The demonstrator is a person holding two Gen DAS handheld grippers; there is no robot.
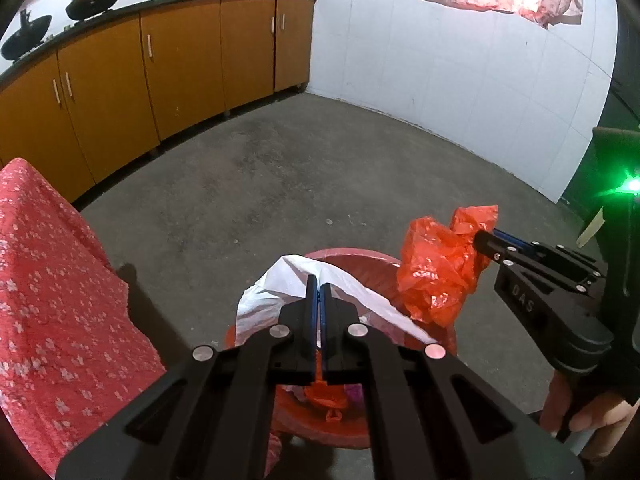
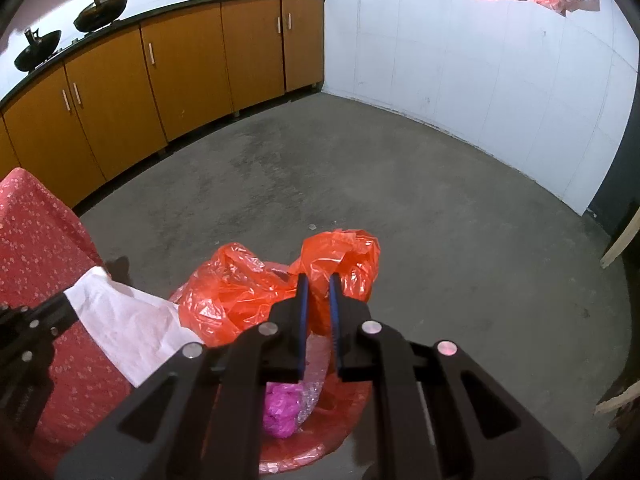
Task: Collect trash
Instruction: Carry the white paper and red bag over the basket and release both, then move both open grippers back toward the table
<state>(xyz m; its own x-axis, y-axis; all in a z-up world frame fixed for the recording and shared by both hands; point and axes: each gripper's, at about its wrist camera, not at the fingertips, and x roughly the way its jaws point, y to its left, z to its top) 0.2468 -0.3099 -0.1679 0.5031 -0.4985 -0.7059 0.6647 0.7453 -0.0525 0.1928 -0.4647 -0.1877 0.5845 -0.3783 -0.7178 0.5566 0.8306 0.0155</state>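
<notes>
Holding a white bag [image 1: 276, 292] pinched tight, the left gripper [image 1: 319, 286] hangs over the red bin [image 1: 352, 258]. The right gripper [image 2: 318, 284] squeezes an orange bag [image 2: 240, 292] just above the bin too. The thin plastic could slip out and fall onto the floor [image 1: 280, 184] beside the bin.

Left gripper [image 1: 319, 284] lower centre, jaws pinched on white sheet [image 1: 280, 280]. Right gripper [image 2: 318, 284] lower centre, jaws clamping orange bag [image 2: 240, 284].
</notes>
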